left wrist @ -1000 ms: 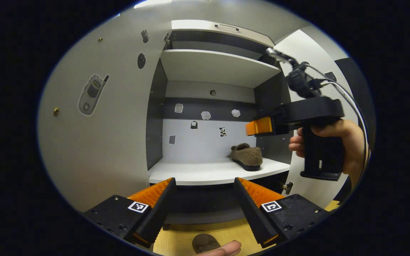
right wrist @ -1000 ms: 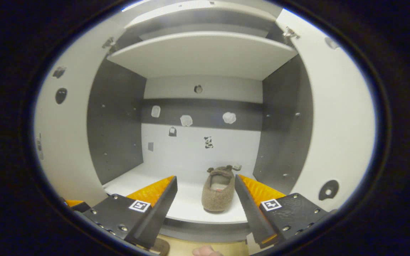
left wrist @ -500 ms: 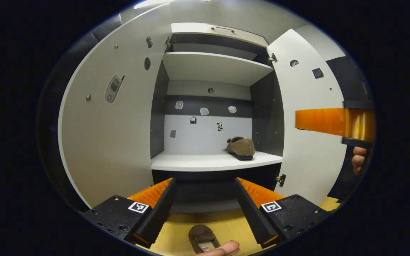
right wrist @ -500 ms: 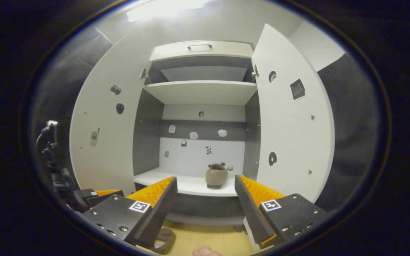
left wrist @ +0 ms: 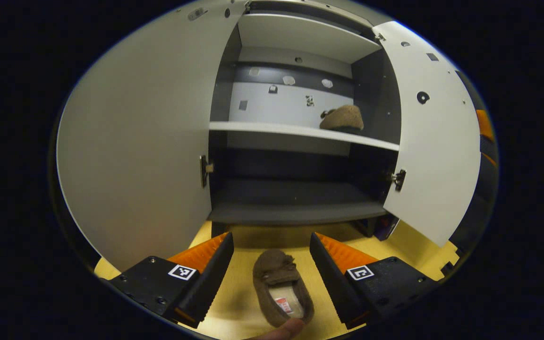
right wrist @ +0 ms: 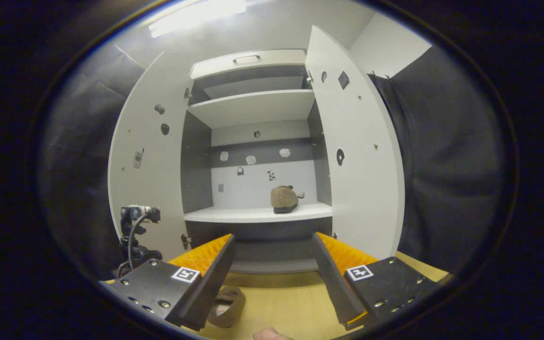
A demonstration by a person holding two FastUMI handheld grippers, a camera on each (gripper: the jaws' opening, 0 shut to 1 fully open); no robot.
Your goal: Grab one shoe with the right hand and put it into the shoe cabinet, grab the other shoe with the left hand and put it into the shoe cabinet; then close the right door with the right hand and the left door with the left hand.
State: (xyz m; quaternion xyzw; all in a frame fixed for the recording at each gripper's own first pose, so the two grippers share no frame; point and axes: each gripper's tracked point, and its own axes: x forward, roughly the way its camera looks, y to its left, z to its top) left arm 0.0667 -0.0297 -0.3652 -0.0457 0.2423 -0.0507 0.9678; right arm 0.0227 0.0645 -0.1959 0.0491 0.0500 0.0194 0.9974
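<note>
Slipper one [left wrist: 343,117] already sits far right on the cabinet shelf [left wrist: 272,127], while the second slipper [left wrist: 280,293] lies on the floor between the wide-open, empty left tongs [left wrist: 272,274]; right tongs [right wrist: 274,278] gape empty too, both doors [right wrist: 361,156] unclosed.

We see a white shelf [left wrist: 276,128] inside the cabinet carrying one brown slipper [left wrist: 343,118] near its right end. Below it the dark bottom shelf [left wrist: 295,203] carries nothing we can make out. On the wooden floor [left wrist: 409,241] before the cabinet lies the other slipper [left wrist: 279,285].
</note>
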